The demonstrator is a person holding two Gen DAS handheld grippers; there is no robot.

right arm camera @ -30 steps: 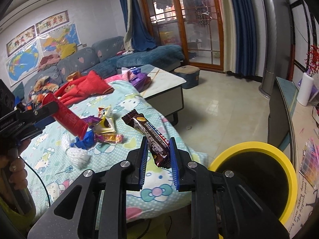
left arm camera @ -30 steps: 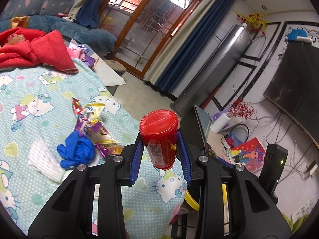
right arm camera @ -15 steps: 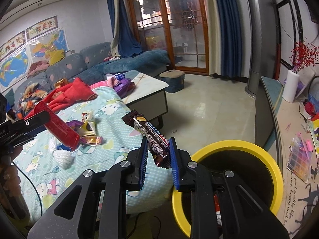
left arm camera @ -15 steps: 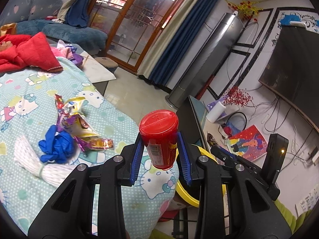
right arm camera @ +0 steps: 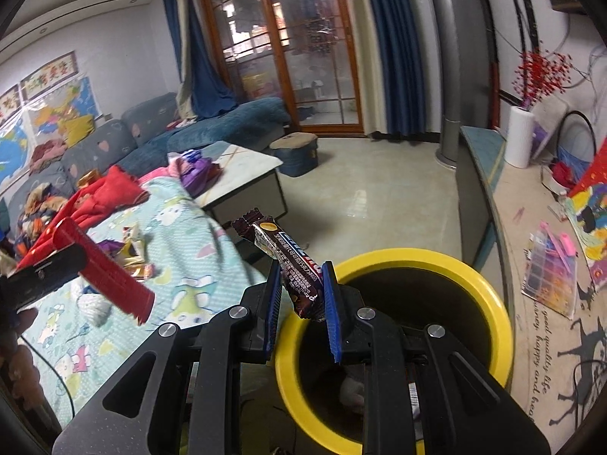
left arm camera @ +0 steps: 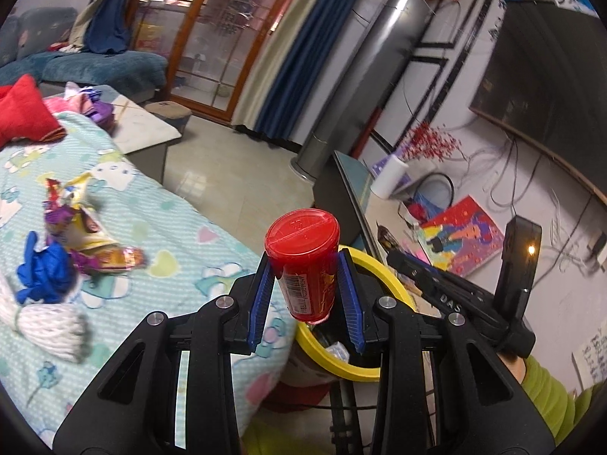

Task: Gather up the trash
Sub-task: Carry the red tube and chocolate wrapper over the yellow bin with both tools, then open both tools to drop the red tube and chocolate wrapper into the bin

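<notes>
Each fisheye camera looks forward along its own hand-held gripper from close behind the fingers. Both views share the round yellow-rimmed bin [left arm camera: 373, 265] [right arm camera: 489, 303] just beyond the fingertips and the cartoon-print bed [left arm camera: 182, 235] [right arm camera: 197, 250] to their left.

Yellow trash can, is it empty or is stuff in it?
Not empty. The yellow trash can has a pale crumpled wad lying at its dark bottom.

The red canister [left arm camera: 303, 261] is glossy plastic with a paper-like label. The chocolate bar wrapper [right arm camera: 292, 261] is shiny crinkled foil. The bin's yellow rim [right arm camera: 489, 303] looks smooth plastic. The printed bedsheet [left arm camera: 182, 235] is matt cloth.
</notes>
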